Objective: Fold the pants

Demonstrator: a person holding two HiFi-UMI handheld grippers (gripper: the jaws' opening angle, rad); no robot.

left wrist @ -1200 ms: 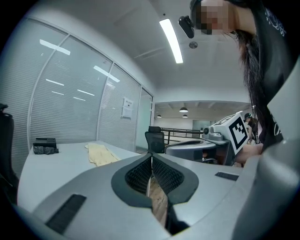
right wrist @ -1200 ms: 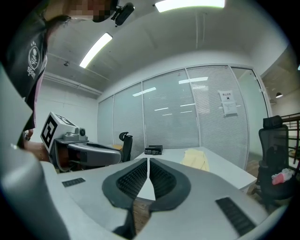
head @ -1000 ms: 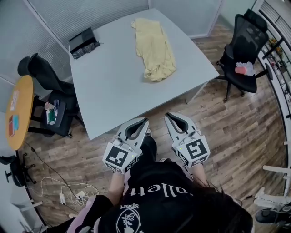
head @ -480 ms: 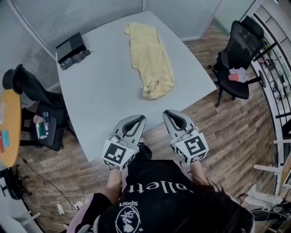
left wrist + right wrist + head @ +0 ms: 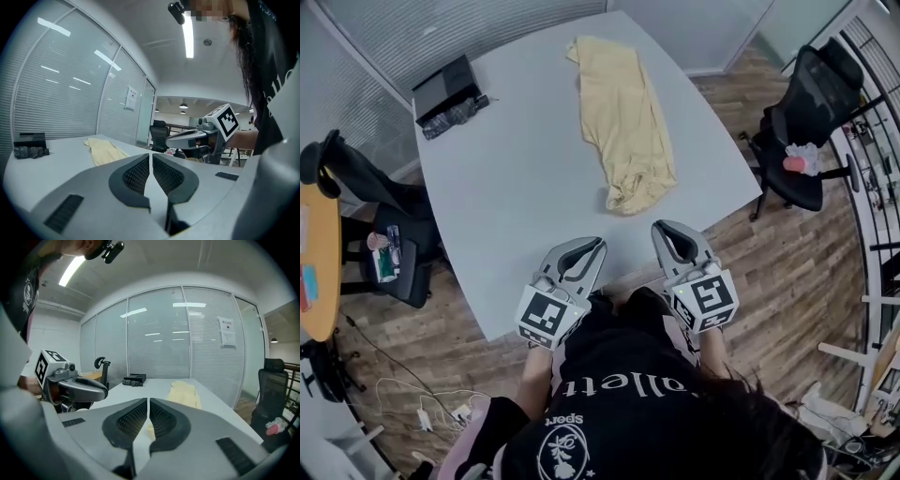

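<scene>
Wood floor (image 5: 787,272) runs round a pale grey desk (image 5: 516,187) that stands by glass walls with blinds. Yellow pants (image 5: 623,122) lie lengthwise on the far right part of the desk, rumpled and unfolded. One end is close to the far edge and the bunched end points toward the near right edge. A black box (image 5: 448,89) sits at the desk's far left corner, well apart from the pants.

The left gripper (image 5: 586,248) and right gripper (image 5: 667,230) are held side by side over the desk's near edge, both pointing across it. The right one is nearer the bunched end of the pants, and neither touches the cloth. On each gripper the jaws are pressed together with nothing between them.

A black chair (image 5: 811,112) stands off the desk's right side with a small pink and white thing on its seat. An orange table (image 5: 314,262) shows at the left edge.
</scene>
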